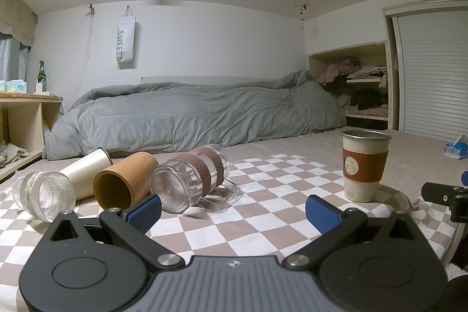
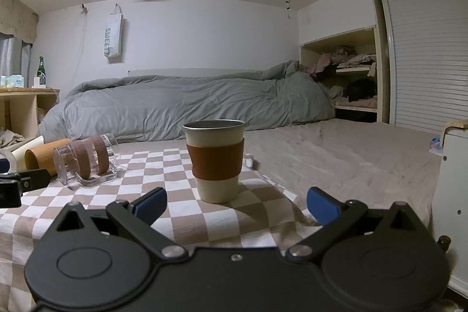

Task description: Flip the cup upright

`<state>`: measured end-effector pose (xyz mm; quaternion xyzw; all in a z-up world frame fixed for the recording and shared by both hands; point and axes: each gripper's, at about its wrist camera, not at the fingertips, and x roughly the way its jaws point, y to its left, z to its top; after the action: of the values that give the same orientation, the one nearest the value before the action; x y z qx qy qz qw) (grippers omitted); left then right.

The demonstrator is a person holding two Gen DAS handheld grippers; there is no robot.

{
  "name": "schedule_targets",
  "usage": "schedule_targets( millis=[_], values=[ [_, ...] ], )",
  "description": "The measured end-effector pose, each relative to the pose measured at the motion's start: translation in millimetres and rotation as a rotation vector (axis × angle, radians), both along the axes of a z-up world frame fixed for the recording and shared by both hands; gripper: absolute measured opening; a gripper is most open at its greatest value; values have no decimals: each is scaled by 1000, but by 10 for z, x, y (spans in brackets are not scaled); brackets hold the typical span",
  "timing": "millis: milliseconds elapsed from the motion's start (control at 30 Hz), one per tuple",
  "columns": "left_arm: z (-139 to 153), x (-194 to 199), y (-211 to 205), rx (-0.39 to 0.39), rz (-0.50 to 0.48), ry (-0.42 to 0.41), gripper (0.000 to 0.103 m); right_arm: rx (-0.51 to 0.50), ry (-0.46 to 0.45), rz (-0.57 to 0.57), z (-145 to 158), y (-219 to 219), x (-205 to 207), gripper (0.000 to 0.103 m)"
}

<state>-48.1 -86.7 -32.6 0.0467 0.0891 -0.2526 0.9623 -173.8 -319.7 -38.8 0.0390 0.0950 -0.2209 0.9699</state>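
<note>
Lying on its side just ahead-left of the open, empty left gripper [image 1: 232,212], the glass mug [image 1: 190,177] points its base toward it, nearer than the open right gripper [image 2: 237,205].

White cup [image 1: 84,176] partly hidden behind glass jar [image 1: 44,195].

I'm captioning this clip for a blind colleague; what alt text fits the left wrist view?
Four cups lie on their sides on a checkered cloth: a ribbed glass, a white tumbler, a bamboo cup and a clear handled mug. A sleeved cup stands upright at right, beyond the open left gripper.
</note>
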Motion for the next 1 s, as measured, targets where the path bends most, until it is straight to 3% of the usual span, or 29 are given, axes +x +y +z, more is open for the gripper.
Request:
schedule_targets(
  millis=[1000],
  values=[
    [-15,-14,-4,3,0,8,103,-19,6,-6,18,-1,-6,103]
  ],
)
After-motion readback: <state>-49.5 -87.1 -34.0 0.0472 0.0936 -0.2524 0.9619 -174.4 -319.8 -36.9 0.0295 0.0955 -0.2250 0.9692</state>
